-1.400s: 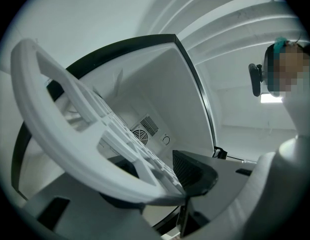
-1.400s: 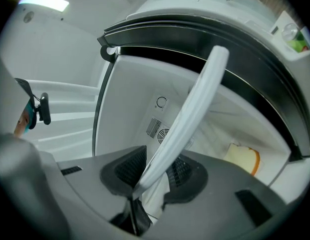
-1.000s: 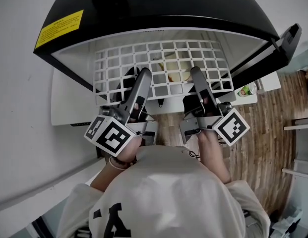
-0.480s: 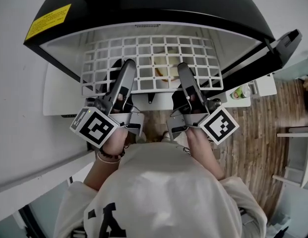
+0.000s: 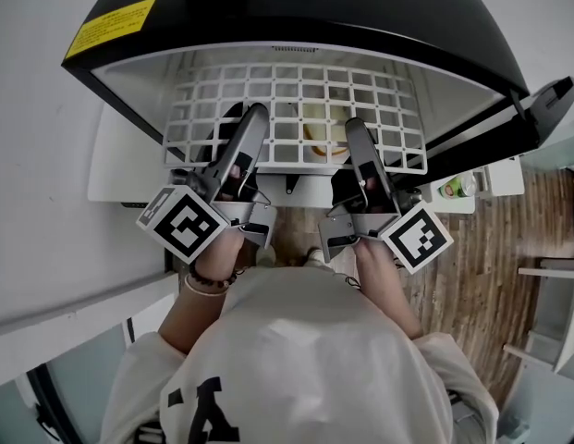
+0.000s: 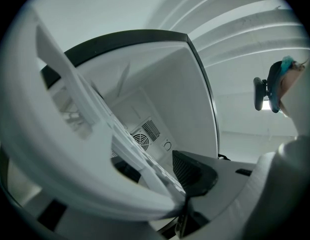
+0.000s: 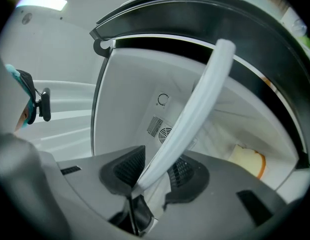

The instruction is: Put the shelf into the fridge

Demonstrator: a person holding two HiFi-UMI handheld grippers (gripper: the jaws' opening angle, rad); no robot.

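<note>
Shelf (image 5: 296, 91): a white wire grid lying flat in the mouth of the fridge (image 5: 296, 7). Its long axis runs crosswise to both tools, from beyond the left tool (image 5: 252, 118) to beyond the right tool (image 5: 354, 132). Its short axis points straight ahead of them, into the white cabinet. Most of the grid is already under the black top. The front rail is the edge nearest the tools, level with the cabinet's opening.

The two tools sit side by side on that front rail, well apart, each held in one of the person's hands and reaching forward over the grid.

In the left gripper view the shelf (image 6: 95, 119) fills the left half as a blurred white frame and hides one jaw. The other pad (image 6: 194, 171) lies against the wire, so this tool pinches the shelf with its jaws set wide.

In the right gripper view the shelf's rail (image 7: 194, 99) slants up and away from the right tool (image 7: 155, 169) and fills the gap between both pads (image 7: 127, 171). These jaws have just been easing apart, with the rail between them and touching both as far as the view shows.

Ahead of the tools, a round vent (image 7: 164, 133) sits in the back wall. A pale yellow item (image 7: 249, 161) lies below the grid, ahead and to the right of the right tool. The open door (image 5: 536, 109) stands out beyond the right tool.
</note>
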